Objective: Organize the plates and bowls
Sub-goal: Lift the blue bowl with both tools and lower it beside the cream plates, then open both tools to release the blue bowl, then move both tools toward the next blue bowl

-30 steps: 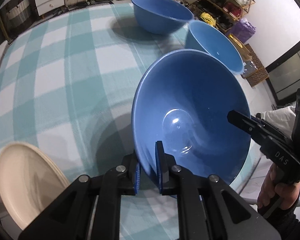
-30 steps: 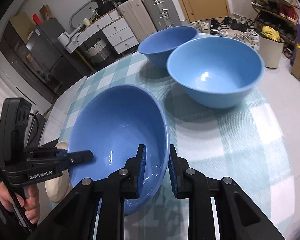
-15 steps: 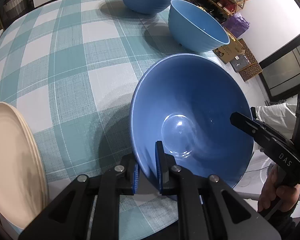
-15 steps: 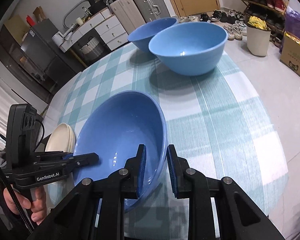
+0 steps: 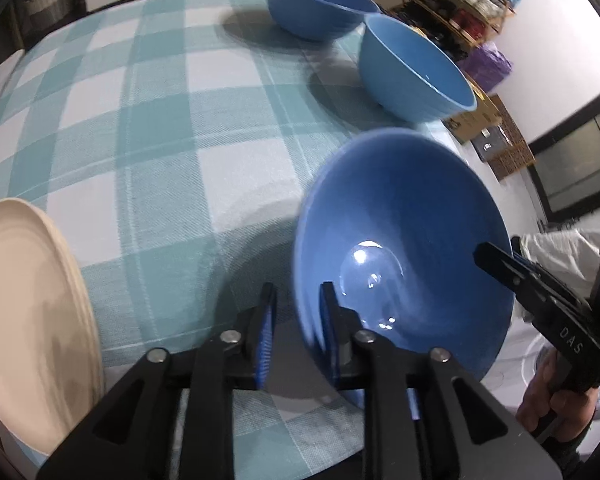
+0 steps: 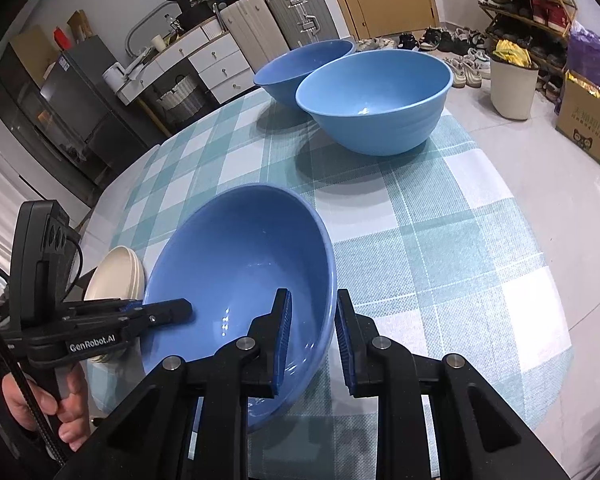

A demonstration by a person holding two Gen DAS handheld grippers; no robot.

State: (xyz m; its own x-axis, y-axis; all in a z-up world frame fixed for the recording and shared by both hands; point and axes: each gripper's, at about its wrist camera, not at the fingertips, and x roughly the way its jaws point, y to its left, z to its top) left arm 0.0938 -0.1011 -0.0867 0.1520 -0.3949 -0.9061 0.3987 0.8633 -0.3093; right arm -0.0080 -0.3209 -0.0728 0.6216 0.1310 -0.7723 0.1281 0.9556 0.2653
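Observation:
A dark blue bowl (image 5: pixel 404 248) (image 6: pixel 240 264) sits tilted over the near edge of the checked table (image 5: pixel 160 140). My left gripper (image 5: pixel 296 332) straddles the bowl's near rim. Its jaws are opening, and the outer pad stands clear of the wall. In the right wrist view the left gripper (image 6: pixel 180 308) shows at the bowl's left side. My right gripper (image 6: pixel 312 332) is shut on the opposite rim, one pad inside the bowl and one outside. The left wrist view shows the right gripper (image 5: pixel 484 250) reaching onto that rim. A stack of cream plates (image 5: pixel 28 312) (image 6: pixel 114 276) lies left of the bowl.
Two lighter blue bowls stand at the table's far side, one (image 5: pixel 416 68) (image 6: pixel 376 100) nearer, one (image 5: pixel 320 8) (image 6: pixel 300 64) behind it. Checked cloth (image 6: pixel 440 240) lies bare between them and the held bowl. Off the table are drawers, suitcases, shoe racks and a bin.
Both grippers carried the bowl back toward the near table edge, away from the two far bowls. The left jaws, shut on the rim before, have now parted.

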